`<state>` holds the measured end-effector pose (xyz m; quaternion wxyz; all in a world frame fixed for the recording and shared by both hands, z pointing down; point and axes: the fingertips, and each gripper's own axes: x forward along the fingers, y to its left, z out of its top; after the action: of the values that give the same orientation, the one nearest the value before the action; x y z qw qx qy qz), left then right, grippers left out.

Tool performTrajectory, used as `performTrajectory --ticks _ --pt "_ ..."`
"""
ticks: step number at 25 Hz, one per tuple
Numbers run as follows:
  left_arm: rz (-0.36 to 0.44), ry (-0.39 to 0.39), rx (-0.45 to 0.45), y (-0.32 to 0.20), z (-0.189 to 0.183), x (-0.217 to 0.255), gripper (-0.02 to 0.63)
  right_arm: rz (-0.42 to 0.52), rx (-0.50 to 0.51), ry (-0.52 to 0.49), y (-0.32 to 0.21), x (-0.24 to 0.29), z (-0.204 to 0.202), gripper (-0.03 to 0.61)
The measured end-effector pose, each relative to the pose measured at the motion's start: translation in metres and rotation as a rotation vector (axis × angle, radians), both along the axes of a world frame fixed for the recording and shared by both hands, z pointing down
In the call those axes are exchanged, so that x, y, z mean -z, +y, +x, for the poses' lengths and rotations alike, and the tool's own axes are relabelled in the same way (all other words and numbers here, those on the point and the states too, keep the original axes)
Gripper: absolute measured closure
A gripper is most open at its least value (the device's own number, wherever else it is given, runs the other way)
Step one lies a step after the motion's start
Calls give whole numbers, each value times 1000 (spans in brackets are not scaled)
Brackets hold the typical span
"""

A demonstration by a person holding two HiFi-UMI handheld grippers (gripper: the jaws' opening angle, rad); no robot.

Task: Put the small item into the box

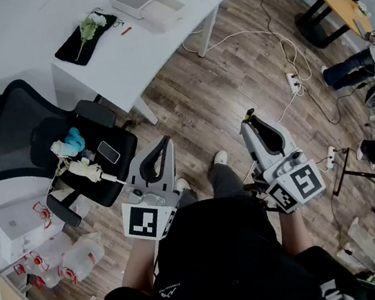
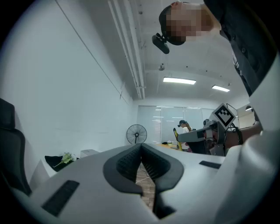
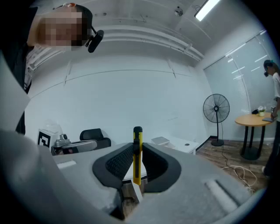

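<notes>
One yellow knife [image 3: 137, 159], upright, black end up, clamped by right hand-held gripper [image 3: 138, 148], left hand-held gripper [image 2: 141, 151] closed

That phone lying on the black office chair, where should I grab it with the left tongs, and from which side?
Probably across its narrow width, near the middle, coming straight down from above. The phone lies flat on the chair seat, so only its two long edges offer the left tongs a hold; they are shut now, so open them first. Clutter sits close beside it.
</notes>
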<state>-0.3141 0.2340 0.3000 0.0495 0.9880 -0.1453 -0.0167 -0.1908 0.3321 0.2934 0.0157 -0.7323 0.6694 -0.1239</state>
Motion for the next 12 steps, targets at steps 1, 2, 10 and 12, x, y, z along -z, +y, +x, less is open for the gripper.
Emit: performTrajectory --ticks 1,2,10,12 --pt "6 4 4 9 -2 5 609 2 6 0 8 3 -3 509" --pt "8 11 8 18 -4 10 609 4 12 -2 16 6 -6 509" --pt "36 10 10 77 -1 31 609 22 48 -22 66 13 -18 509" --pt "44 -6 3 90 3 29 609 31 56 -32 76 13 -18 509"
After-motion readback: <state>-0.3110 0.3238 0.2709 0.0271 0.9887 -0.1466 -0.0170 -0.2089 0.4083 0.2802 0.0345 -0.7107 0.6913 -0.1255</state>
